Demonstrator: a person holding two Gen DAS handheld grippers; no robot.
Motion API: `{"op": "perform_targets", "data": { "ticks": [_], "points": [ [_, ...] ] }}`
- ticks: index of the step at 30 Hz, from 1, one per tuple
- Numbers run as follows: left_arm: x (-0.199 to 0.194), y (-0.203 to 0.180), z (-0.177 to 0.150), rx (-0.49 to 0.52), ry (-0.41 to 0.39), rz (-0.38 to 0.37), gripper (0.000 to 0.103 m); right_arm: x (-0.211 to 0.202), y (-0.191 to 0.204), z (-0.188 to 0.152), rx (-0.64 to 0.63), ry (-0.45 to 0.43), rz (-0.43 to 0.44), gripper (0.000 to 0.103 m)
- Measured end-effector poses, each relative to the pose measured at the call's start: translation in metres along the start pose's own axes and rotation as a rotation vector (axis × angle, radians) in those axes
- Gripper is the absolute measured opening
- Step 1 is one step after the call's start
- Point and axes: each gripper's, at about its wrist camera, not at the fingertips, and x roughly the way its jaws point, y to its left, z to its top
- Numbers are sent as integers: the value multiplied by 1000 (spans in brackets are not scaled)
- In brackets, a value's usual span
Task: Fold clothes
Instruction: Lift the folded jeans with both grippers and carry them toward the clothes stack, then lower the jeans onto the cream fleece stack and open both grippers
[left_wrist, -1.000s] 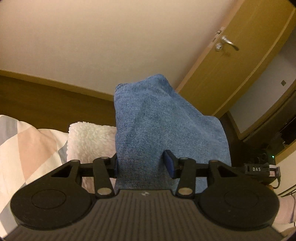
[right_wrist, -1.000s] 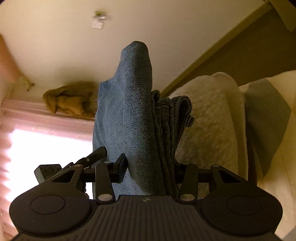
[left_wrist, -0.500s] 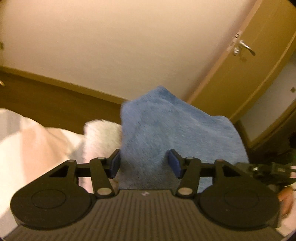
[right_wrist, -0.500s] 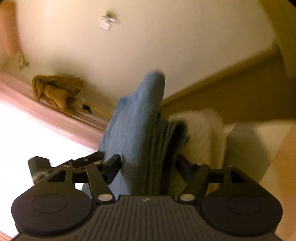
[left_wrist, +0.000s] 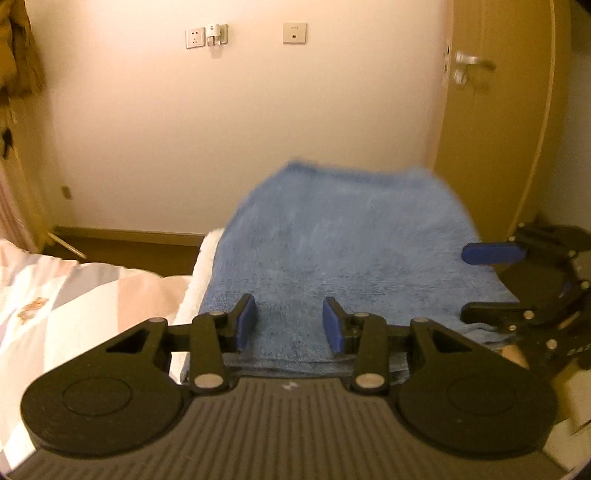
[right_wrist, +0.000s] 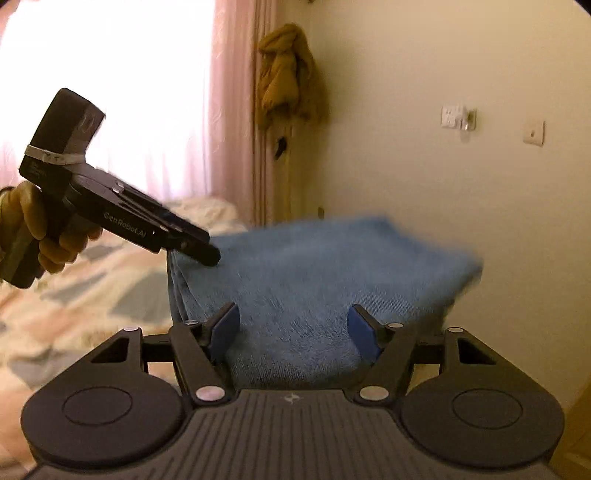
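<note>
Blue denim, folded into a thick stack, lying on the bed with a white fleecy blanket just left of the folded jeans. Left tool spread wide over the near edge of the jeans, pads clear of the cloth. Right tool also wide, gripping nothing, parked over the jeans' right side. Brown jacket hanging on the wall beyond the jeans.

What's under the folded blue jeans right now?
In the left wrist view, a white fleecy blanket pokes out from under the left edge of the folded blue jeans, with the patterned bedsheet beside it. Whatever lies beneath the rest of the jeans is covered.
</note>
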Motion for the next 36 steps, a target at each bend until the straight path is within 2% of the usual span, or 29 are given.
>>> {"op": "perform_targets", "data": {
  "ticks": [4,6,8,12,14,16,22,26,29,32,36],
  "points": [
    [13,-9,-13,13,-16,53,37,10,4,-23,-2,36,2,64],
    [12,-10,-10,-4,-23,60,36,8,-3,-14,14,55,7,64],
    [10,-15,-3,22,-28,82,36,2,-8,-4,35,62,14,64],
    [6,-18,4,45,-52,89,33,-17,-19,18,84,-14,2,65],
    [7,-22,4,39,-47,86,33,-15,-28,26,87,-46,-42,65],
    [11,-26,4,37,-31,91,33,-6,-36,26,87,-38,-84,65],
    [24,-30,1,11,-37,78,35,11,-43,-13,21,54,-139,68],
    [27,-46,10,76,-46,90,34,0,-56,-12,109,83,-134,68],
    [28,-48,14,69,-37,85,32,-7,-67,0,138,35,-113,64],
    [30,-43,13,41,-25,90,31,-1,-81,9,139,-8,-124,65],
    [30,-40,13,15,-22,90,31,23,-104,0,213,25,-69,69]
  ]
}}
